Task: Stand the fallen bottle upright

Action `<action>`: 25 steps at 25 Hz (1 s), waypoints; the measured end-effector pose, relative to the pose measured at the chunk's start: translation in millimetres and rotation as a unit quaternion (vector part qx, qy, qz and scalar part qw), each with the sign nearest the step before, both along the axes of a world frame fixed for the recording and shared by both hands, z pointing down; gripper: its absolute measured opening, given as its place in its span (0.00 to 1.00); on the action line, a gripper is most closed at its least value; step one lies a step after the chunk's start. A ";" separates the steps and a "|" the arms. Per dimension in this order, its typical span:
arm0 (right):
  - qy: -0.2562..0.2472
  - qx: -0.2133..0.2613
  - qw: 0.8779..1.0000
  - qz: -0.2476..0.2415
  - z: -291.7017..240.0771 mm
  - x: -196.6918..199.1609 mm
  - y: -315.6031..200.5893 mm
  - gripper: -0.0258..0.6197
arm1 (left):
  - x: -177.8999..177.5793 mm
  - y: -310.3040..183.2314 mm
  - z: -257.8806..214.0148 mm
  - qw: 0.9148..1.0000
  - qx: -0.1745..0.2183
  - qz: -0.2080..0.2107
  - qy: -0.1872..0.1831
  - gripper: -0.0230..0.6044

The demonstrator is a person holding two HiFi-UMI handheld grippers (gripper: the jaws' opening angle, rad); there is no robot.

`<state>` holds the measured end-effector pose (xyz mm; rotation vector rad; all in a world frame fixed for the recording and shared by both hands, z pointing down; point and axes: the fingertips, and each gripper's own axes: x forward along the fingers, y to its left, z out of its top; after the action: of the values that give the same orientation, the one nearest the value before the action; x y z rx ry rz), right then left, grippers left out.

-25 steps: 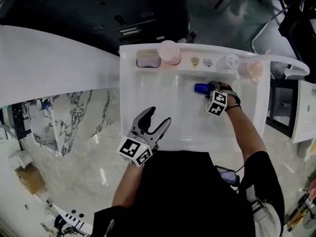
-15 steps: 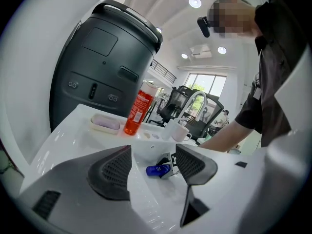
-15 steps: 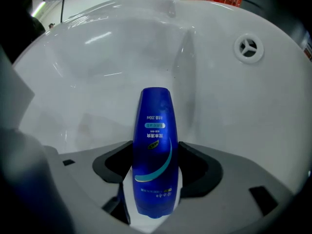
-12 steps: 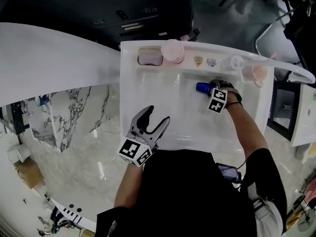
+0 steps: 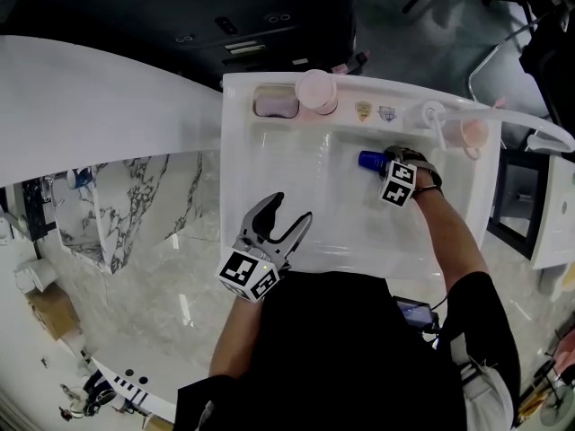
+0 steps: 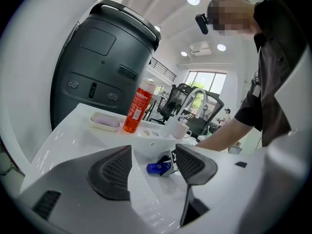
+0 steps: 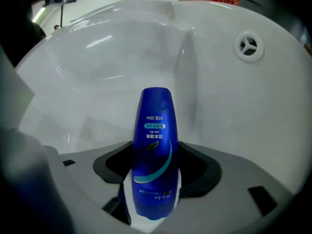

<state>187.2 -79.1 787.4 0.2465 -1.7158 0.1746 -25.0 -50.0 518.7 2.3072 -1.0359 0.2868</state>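
Observation:
A blue bottle (image 5: 369, 161) lies on its side in the white sink basin (image 5: 296, 182), near the basin's far right. My right gripper (image 5: 387, 163) points straight down over it. In the right gripper view the blue bottle (image 7: 155, 145) lies lengthwise between the two dark pads (image 7: 200, 167), cap end nearest the camera. The jaws have just been closing around it, and I see no firm squeeze. My left gripper (image 5: 289, 210) hovers open and empty over the sink's near rim. In its own view the blue bottle (image 6: 157, 167) shows between the jaws, far off.
On the sink's back ledge stand a soap dish (image 5: 275, 106), a red bottle (image 6: 138, 110) with a pink top (image 5: 316, 92), a faucet (image 5: 431, 115) and a cup (image 5: 469, 133). A drain (image 7: 248, 46) sits in the basin. A dark bin (image 6: 107, 57) stands behind.
The right gripper's jaws have narrowed slightly around the blue bottle. Both hands have stayed almost in place; the bottle still lies on its side.

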 end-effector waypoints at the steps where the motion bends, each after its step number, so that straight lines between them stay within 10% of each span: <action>1: -0.012 0.006 1.000 0.007 -2.8 -2.4 1.4 0.49 | 0.8 0.5 -0.9 1.000 0.000 0.000 0.002 0.50; 14: -0.194 0.089 0.961 0.178 -80.5 -40.8 1.1 0.49 | 6.6 8.8 -12.9 1.000 0.015 0.021 0.018 0.50; 25: -0.328 0.172 0.877 0.306 -177.4 -48.2 -30.9 0.49 | 2.2 3.0 -26.2 0.998 0.035 0.040 0.030 0.50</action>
<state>139.0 -109.9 610.0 1.1047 -2.2908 0.4580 -22.8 -46.9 492.5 2.4078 -0.9388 0.2147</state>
